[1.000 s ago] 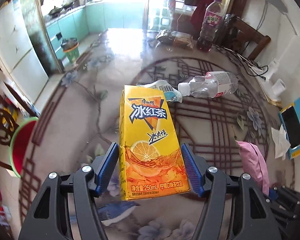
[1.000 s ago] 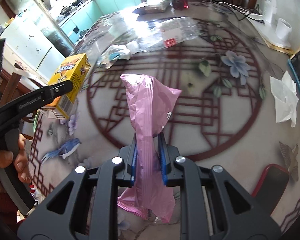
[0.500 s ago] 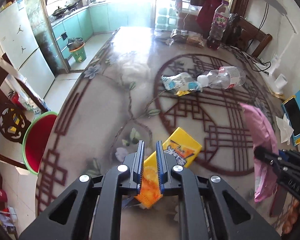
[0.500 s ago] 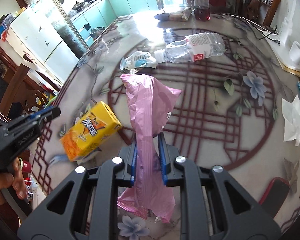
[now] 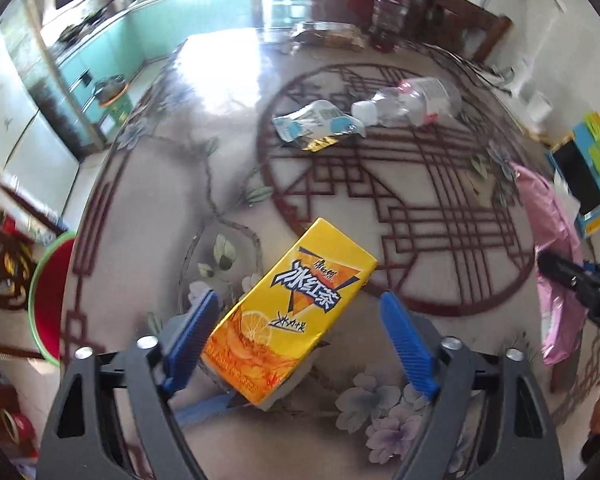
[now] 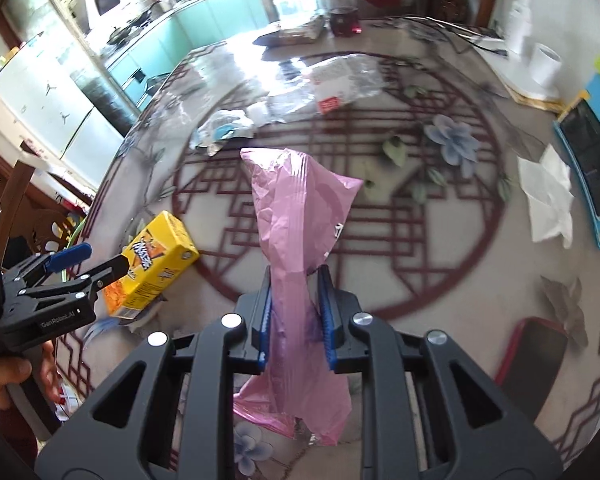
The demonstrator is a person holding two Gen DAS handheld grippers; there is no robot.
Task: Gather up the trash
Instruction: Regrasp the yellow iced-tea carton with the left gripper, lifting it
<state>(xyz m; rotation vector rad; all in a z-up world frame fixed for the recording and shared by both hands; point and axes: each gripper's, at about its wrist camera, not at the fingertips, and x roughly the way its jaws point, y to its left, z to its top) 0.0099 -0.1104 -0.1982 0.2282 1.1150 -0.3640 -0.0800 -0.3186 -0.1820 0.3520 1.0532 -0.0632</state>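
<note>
Left wrist view: the left tongs (image 5: pixel 296 334) stand wide and are opening, with the yellow tea carton (image 5: pixel 290 312) lying slantwise between the two blue pads. The near pad sits right by the carton's lower corner, the other well clear of it, so nothing is clamped. The carton seems to rest on the desk (image 5: pixel 204 184), tilted across the line of the tongs. It looks like a light, thin-walled card box: stiff along its edges, easily dented across its broad faces, and probably empty. A hold across the two narrow sides near the middle would suit it best; a pinch on one corner would likely let it swivel.

Further out ahead of the left tongs lie a crumpled white and blue wrapper (image 5: pixel 316 124) and a clear plastic bottle (image 5: pixel 408 100) on its side, touching or nearly so. The bottle is smooth and round and could roll or slip from the pads; its neck or its middle looks the safer place to grip. The wrapper is limp and would need a pinch on a fold.

From the right wrist view, the right tongs (image 6: pixel 296 312) are nearly together, clamped on a soft pink plastic bag (image 6: pixel 300 216) that rises above the pads and hangs crumpled below them.
</note>
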